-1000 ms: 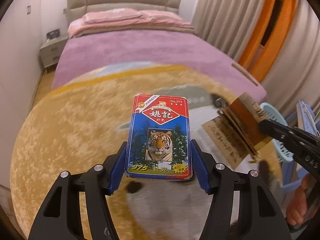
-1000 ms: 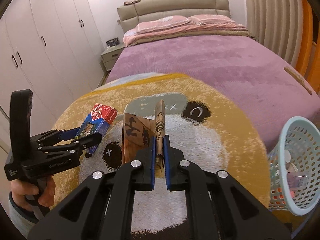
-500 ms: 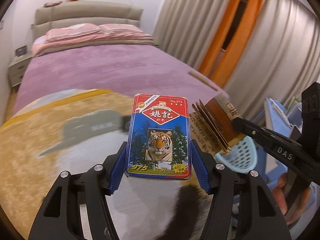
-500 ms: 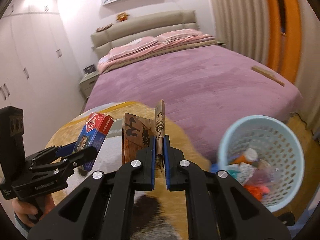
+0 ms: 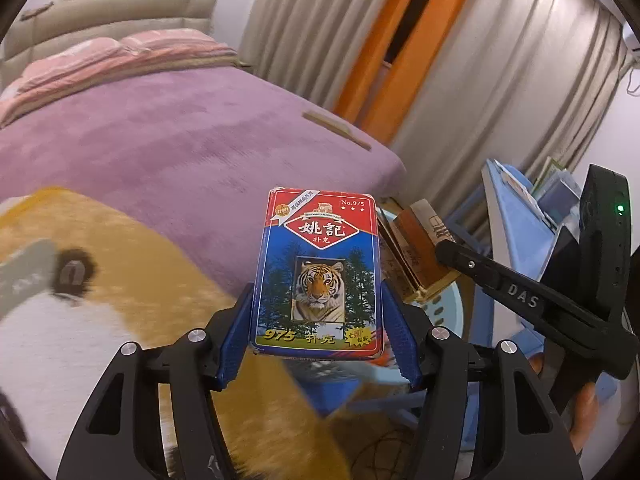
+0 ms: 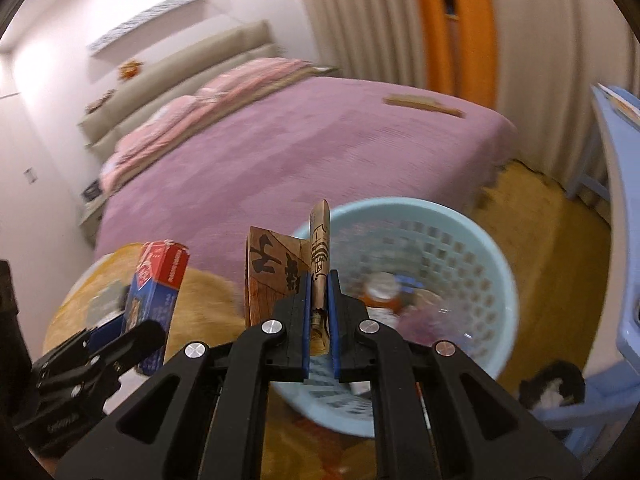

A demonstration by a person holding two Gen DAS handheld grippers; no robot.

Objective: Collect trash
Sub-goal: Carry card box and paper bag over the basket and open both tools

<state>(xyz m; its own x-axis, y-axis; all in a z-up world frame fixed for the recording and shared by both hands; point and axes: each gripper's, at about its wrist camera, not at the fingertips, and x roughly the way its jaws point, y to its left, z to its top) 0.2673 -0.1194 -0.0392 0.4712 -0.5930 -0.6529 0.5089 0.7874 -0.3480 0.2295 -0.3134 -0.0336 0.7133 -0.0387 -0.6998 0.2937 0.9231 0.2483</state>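
Grippers are both carrying trash above the bedroom floor. The left gripper [image 5: 316, 340] is pinching a red-and-blue cardboard playing-card box printed with a tiger [image 5: 318, 276] between its blue pads, the box standing upright and tilted slightly back, held over the yellow animal-face rug [image 5: 132, 292]. The right gripper [image 6: 320, 320] is pressing its jaws together on a flattened brown paper carton with black lettering [image 6: 280, 276], a thin folded edge caught between the pads while the rest is fanning out to the left. Seen from the right wrist, that carton is hanging just in front of the near rim of a pale blue perforated plastic basket [image 6: 480, 264], which is holding a bottle and other blurred litter. The basket is sitting on the floor near the foot corner of the purple-covered bed [image 6: 304, 152].
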